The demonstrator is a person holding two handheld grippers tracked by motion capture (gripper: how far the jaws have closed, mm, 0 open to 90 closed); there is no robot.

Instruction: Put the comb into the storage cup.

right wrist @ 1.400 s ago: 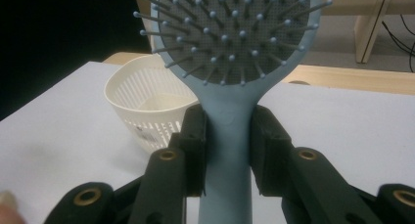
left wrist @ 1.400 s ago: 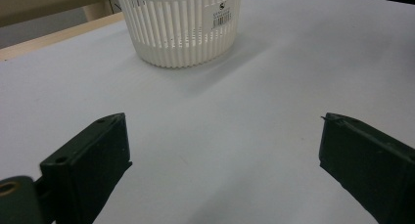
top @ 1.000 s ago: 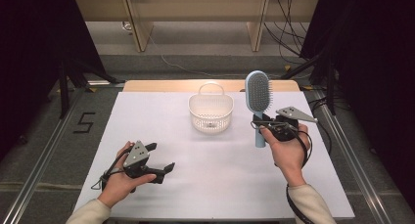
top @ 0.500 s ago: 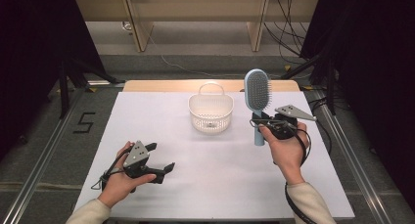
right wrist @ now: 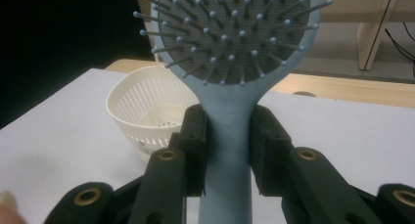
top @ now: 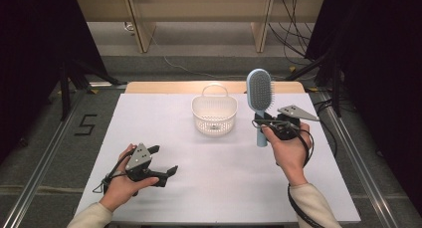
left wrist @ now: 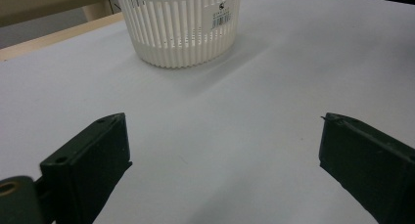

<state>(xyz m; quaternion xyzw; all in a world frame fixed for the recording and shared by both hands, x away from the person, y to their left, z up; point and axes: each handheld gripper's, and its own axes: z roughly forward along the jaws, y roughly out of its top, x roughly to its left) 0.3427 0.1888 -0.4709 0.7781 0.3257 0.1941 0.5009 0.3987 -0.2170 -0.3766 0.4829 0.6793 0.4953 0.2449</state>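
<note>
Baskets: one white slatted basket (top: 214, 114), near the surface's (top: 224, 188) far edge
Hairbrushes: one blue hairbrush (top: 260, 93), upright, toward the right edge
Right tongs (top: 263, 122): pinching its handle
Left tongs (top: 163, 160): spread, near-left corner

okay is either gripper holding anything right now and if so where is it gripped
The right gripper is shut on the light blue hairbrush, clamped on its handle just below the bristle head. The left gripper is open and holds nothing.

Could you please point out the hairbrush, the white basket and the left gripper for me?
hairbrush (top: 260, 90): high view, on the bristle pad of its head.
white basket (top: 214, 122): high view, on its slotted front wall.
left gripper (top: 163, 161): high view, midway between its open jaw tips.
</note>
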